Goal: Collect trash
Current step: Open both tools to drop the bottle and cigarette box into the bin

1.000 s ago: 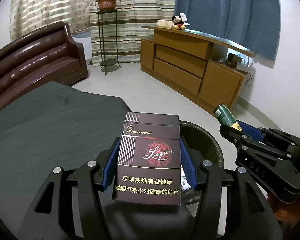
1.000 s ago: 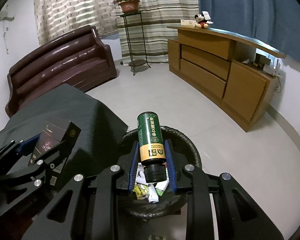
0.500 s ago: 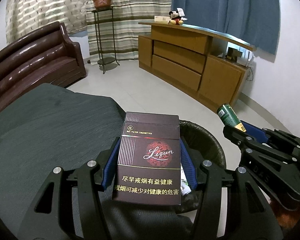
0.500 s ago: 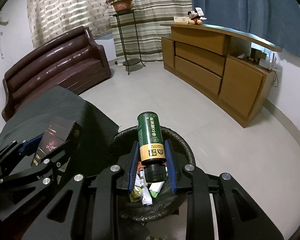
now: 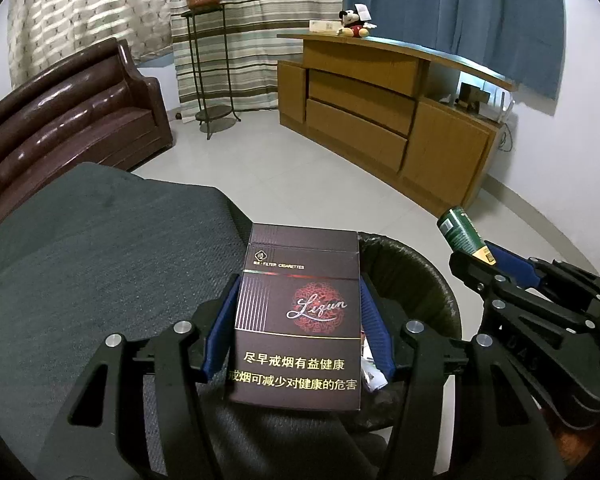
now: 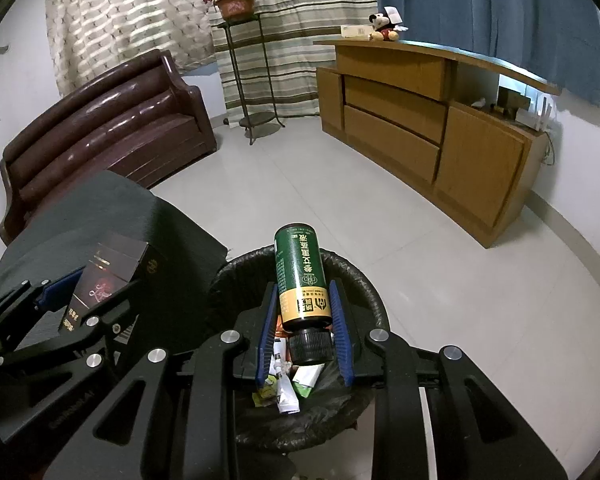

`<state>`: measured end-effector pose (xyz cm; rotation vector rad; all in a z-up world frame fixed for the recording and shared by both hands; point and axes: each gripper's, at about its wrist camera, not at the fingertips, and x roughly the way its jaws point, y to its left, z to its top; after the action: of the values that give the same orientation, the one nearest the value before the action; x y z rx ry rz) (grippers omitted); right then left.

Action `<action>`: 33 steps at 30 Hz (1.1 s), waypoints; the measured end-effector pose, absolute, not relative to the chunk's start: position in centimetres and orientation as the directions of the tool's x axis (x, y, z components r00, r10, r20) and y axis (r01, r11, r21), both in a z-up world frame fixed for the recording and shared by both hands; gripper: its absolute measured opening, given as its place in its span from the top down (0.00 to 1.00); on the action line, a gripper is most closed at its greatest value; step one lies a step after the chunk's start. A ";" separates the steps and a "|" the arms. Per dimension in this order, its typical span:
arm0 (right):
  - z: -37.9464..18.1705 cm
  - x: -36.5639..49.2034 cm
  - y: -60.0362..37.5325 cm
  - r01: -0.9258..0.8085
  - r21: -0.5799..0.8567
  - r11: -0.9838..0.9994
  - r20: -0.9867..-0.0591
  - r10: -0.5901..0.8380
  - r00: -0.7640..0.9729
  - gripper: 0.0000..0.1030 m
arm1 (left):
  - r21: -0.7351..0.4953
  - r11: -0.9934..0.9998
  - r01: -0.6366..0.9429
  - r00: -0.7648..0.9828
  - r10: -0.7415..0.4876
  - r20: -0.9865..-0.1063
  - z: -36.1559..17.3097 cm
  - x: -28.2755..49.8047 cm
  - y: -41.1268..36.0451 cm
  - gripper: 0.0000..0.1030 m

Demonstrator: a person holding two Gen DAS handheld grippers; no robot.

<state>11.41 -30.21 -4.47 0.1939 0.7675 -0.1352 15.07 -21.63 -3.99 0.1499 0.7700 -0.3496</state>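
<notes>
My left gripper [image 5: 298,312] is shut on a dark cigarette pack [image 5: 300,312] and holds it over the near rim of a black-lined trash bin [image 5: 416,276]. My right gripper [image 6: 303,312] is shut on a green and gold bottle [image 6: 302,276], cap toward me, right above the open bin [image 6: 236,272]. The bin holds several paper scraps and wrappers [image 6: 286,384]. The right gripper with the bottle [image 5: 460,232] shows at the right of the left wrist view. The left gripper with the pack [image 6: 100,284] shows at the left of the right wrist view.
A table under a dark grey cloth [image 5: 92,248] stands left of the bin. A brown leather sofa [image 6: 108,128] is behind it. A metal plant stand [image 6: 252,80] and a wooden cabinet [image 6: 428,120] stand further back. Pale tiled floor [image 6: 440,260] lies around the bin.
Both grippers have shifted slightly over the bin with their loads still held. The bottle sits more squarely above the bin's opening.
</notes>
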 end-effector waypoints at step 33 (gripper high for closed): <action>-4.4 11.3 -31.2 0.232 0.118 0.966 -0.689 -0.089 0.719 0.46 | -0.004 0.941 0.338 0.679 -0.247 -0.692 -3.9 15.4 -21.2 0.23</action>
<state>11.26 -31.16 -4.42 0.2016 0.7482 -0.1789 15.36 -21.17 -3.92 0.1283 0.7570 -0.3296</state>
